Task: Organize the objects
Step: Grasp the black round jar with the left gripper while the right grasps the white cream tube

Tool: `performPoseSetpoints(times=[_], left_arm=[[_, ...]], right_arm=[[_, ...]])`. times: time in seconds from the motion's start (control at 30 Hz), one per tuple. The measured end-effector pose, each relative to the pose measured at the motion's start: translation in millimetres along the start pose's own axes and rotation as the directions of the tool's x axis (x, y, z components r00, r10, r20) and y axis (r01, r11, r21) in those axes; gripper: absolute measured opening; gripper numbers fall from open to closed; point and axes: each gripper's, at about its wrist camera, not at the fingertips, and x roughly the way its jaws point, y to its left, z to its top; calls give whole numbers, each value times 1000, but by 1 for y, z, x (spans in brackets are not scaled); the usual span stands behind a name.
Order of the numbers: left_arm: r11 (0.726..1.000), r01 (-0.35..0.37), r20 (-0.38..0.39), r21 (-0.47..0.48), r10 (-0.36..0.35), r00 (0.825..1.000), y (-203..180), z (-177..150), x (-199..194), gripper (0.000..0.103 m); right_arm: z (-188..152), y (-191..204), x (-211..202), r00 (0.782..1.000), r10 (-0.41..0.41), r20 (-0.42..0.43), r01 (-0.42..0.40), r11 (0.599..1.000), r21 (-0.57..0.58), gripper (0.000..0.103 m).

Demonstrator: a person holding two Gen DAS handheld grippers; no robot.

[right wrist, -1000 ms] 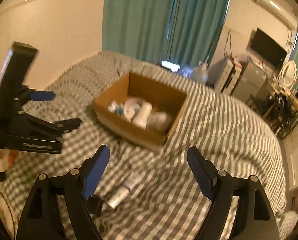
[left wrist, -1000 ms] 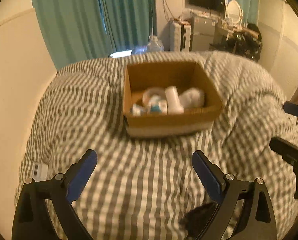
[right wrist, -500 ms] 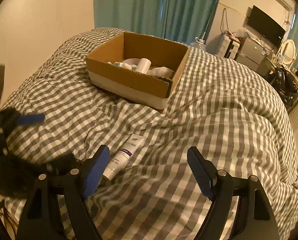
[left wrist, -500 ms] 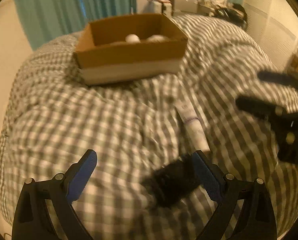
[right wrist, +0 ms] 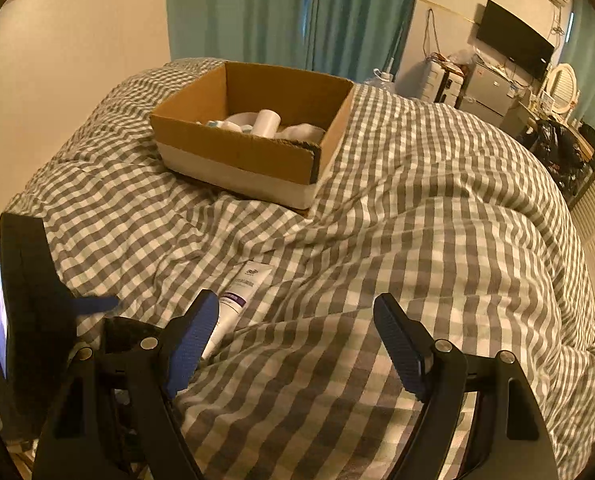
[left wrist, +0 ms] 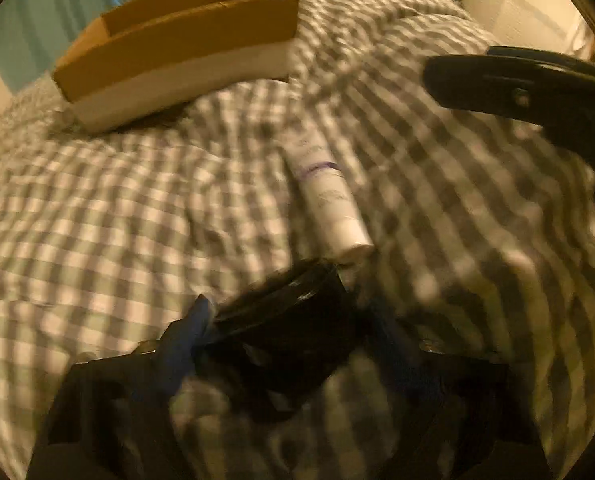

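Low over the bed (right wrist: 437, 216) our left claw (left wrist: 285, 332) clasps a black jar (left wrist: 293, 320); right claw (right wrist: 297, 344) hangs released, level, beside the tube (right wrist: 237, 304).

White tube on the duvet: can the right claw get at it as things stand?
Probably yes. The white tube lies bare beside the open right claw, nothing on top. The left claw crowds its cap end.

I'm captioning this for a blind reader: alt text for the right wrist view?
An open tool hovers over a checked duvet; a white tube lies by its left finger. Beyond sits a cardboard box of toiletries.
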Motion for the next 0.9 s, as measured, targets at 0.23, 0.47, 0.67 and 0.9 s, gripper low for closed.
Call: performPoseSetpoints(times=[0.23, 0.47, 0.67, 0.9], left_arm=[[997, -29, 82, -73, 35, 996, 15, -2, -25, 75], [975, -140, 194, -170, 173, 966, 60, 9, -72, 75], [953, -172, 213, -250, 227, 950, 91, 11, -80, 75], [951, -170, 220, -257, 228, 948, 95, -3, -79, 75]], right_arm=[[-9, 5, -5, 1000, -4, 18, 4, 1000, 23, 80], [-1, 22, 4, 998, 41, -46, -39, 998, 49, 80], [8, 35, 46, 986, 51, -160, -41, 997, 67, 75], [11, 47, 99, 950, 135, -283, -90, 982, 165, 66]])
